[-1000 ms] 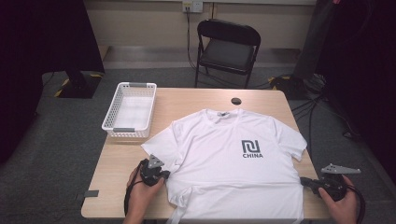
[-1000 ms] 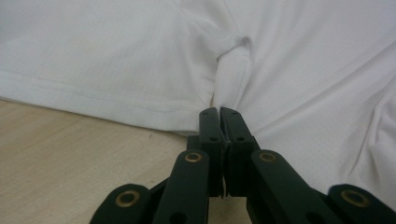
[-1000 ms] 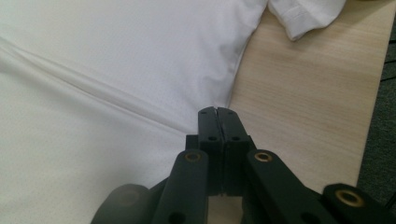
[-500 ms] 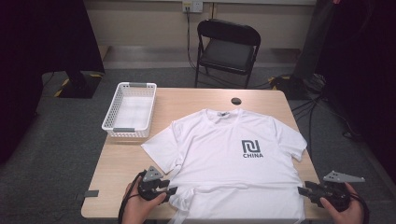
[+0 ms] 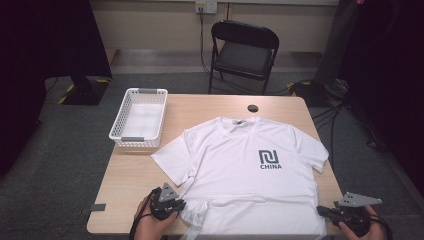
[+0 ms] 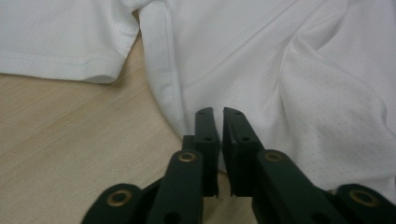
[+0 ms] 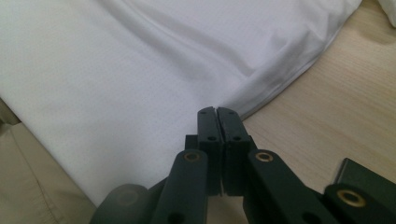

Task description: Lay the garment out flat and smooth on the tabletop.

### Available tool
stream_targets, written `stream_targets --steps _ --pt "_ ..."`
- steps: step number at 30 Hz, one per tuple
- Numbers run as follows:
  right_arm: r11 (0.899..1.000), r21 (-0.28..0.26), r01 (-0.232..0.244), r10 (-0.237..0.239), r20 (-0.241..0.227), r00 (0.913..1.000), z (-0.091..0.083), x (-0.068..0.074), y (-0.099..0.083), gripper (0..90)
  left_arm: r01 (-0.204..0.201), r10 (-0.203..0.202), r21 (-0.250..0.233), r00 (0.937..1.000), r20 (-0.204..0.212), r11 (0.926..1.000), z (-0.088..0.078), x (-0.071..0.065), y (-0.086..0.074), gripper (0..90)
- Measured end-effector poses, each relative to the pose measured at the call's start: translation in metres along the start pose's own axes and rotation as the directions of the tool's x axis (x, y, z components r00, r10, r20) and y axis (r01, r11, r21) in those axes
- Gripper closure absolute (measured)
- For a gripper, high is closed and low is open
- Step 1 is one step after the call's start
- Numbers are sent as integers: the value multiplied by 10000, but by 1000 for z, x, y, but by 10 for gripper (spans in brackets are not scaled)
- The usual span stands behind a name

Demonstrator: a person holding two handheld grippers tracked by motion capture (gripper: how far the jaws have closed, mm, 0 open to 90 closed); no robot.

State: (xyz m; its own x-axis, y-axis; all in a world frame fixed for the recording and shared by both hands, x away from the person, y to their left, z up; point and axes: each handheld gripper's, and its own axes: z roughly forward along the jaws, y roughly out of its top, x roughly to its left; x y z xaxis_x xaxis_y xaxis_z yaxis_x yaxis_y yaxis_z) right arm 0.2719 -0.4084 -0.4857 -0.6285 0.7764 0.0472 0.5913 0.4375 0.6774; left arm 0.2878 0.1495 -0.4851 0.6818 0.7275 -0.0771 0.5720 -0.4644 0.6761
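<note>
The left gripper (image 6: 218,112) has its jaws pinching the side seam of the white T-shirt (image 5: 250,170) near the hem. The right gripper (image 7: 217,111) has its jaws pressed together on the opposite hem edge. Beyond both, the shirt lies flat on the wooden table (image 5: 200,107).

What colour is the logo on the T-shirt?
Dark grey, on the white T-shirt; the logo shows best in the high view.

My table (image 5: 130,175) was pale wood. A white T-shirt (image 5: 245,175) lay spread flat across its near half, a white mesh basket (image 5: 141,119) sat at its far left corner, and a small black disc (image 5: 253,107) lay near its far edge
</note>
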Motion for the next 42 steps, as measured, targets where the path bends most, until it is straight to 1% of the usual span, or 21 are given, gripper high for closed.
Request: stream_targets --steps 1,4,7,12,13,14,15,16,17,21,23,25,28,30,31,33,34,37,38,41,42 --pt "10000 48 62 -62 27 10000 -2 -2 -1 890 -38 38 20 10000 -14 10000 -1 1 0 900" --pt "10000 -15 -83 83 -176 9998 -5 -6 -5 890 -64 67 112 9997 -235 9999 -3 5 -1 900" --pt "9999 -93 -137 135 -190 9997 -9 -9 -9 889 -160 167 165 9988 -451 9997 -5 8 -1 900" --pt "9998 -124 -129 125 -283 9995 -12 -13 -12 874 -273 275 51 9986 -448 9996 -4 10 -2 900" --pt "9997 -220 -67 59 -332 9994 -13 -13 -12 774 -241 238 -61 9989 -393 9997 -5 10 -2 857" --pt "9992 -382 -69 64 -129 9999 -14 -13 -10 683 -201 191 -237 9990 -414 9995 -5 9 -2 784" --pt "9986 -523 -8 11 57 10000 -16 -13 -8 636 -175 157 -406 9989 -438 9990 -6 8 -2 684" --pt "9977 -684 13 -10 48 10000 -17 -13 -5 564 -37 18 -488 9993 -386 9988 -6 6 -1 579" --pt "9956 -932 47 -40 84 10000 -17 -14 -2 486 88 -109 -669 9995 -308 9977 -6 6 -1 510" --pt "9910 -1332 108 -53 414 9991 -10 -19 14 284 18 -28 -760 9999 -134 9971 -5 3 -1 406" --pt "9885 -1478 317 -271 330 9991 -1 -22 23 239 -141 136 -851 9999 -68 9963 -3 4 -1 346" --pt "9889 -1435 371 -310 448 9985 9 -25 31 177 -265 260 -1025 9996 -62 9944 -1 6 -1 295" --pt "9896 -1375 424 -371 415 9985 24 -29 39 148 -191 198 -1280 9998 39 9916 0 10 -1 227" --pt "9913 -1236 449 -413 318 9986 33 -31 41 136 -43 67 -1473 9998 161 9891 -1 11 -1 216" --pt "9924 -1167 396 -366 279 9989 37 -31 42 143 -99 124 -1502 9998 157 9886 -1 12 -1 209" --pt "9932 -1127 294 -259 329 9991 44 -32 42 152 -216 257 -1423 9993 270 9896 -2 12 -2 197" --pt "9946 -993 309 -287 241 9993 47 -32 42 149 -117 158 -1412 9995 285 9899 -2 12 -3 198" --pt "9959 -803 422 -402 263 9988 52 -32 41 152 -196 246 -1262 9989 389 9918 0 12 -5 210" --pt "9957 -770 518 -492 354 9982 52 -31 40 149 -246 288 -1149 9990 349 9931 -1 11 -5 212" --pt "9954 -779 560 -534 347 9980 52 -31 39 145 -432 499 -1075 9970 596 9933 -6 3 -4 229" --pt "9953 -799 553 -526 346 9980 52 -31 39 144 -588 672 -1098 9949 746 9922 -8 -1 -4 238"
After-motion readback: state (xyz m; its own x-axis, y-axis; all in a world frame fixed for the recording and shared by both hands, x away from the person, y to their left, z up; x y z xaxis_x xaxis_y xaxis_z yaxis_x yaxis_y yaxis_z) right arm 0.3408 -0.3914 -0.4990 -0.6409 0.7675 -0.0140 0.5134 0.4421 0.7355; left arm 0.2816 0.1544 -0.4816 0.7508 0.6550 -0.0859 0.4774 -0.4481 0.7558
